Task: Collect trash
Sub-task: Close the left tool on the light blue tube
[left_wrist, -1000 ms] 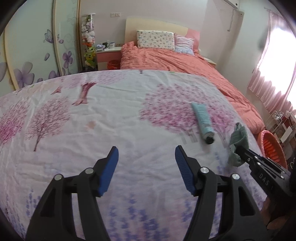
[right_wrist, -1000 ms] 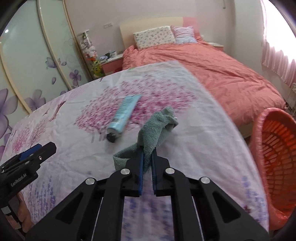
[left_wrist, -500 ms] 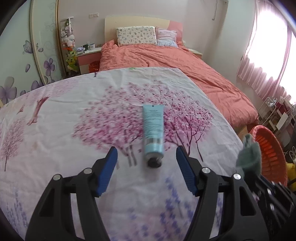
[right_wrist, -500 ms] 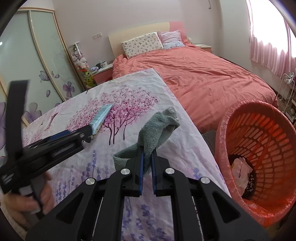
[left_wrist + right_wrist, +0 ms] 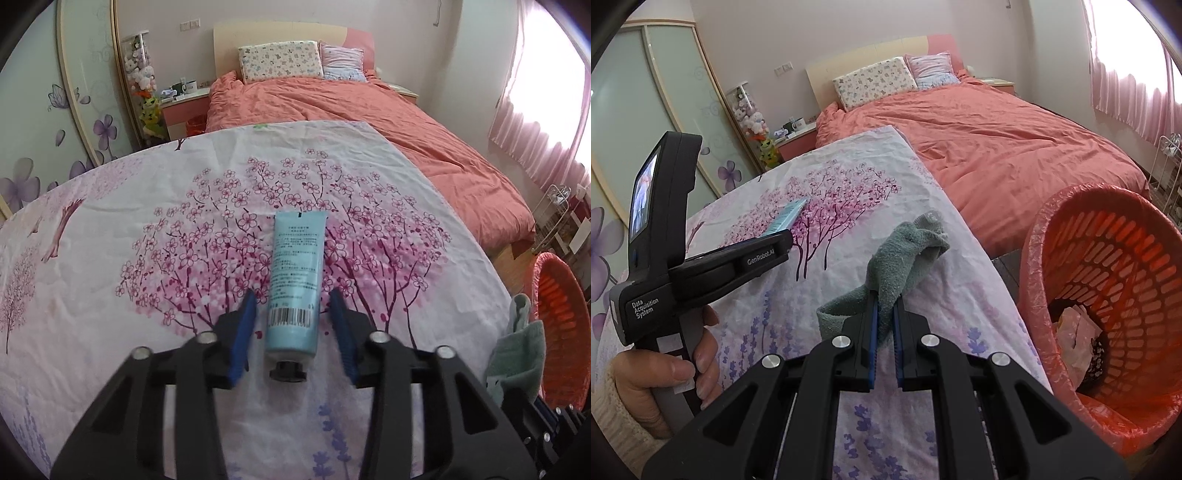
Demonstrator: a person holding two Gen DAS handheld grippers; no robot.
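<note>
- My left gripper [image 5: 291, 314] stands spread wide, its blue pads on either side of the pale blue squeeze tube with a black cap [image 5: 295, 288]; neither pad touches it as far as I can see.
- The tube lies flat on the white bedsheet printed with pink cherry-blossom trees [image 5: 147, 221], right on the biggest blossom tree of the print.
- Its long axis runs straight away from my left camera: black cap end nearest me, between the pads, and the flat crimped end pointing toward the coral-covered bed [image 5: 351, 122] beyond the sheet.
- The barcode side faces up, just above the cap.
- My right gripper [image 5: 885, 314] is clenched on the grey-green terry sock [image 5: 905, 254]; the cloth is pinched between the blue pads, one end flopping forward and folded over, the other hanging to the left of the jaws.
- The sock is held above the sheet's right edge, near the red-orange plastic lattice basket lined with a red bag [image 5: 1126, 295], but not over its opening.
- The basket stands just beside the sheet's right edge, with crumpled pale wrapping [image 5: 1075, 332] lying in its bottom.
- In the right view the tube [image 5: 786, 218] sits farther left on the sheet than the sock, partly hidden behind my left tool.
</note>
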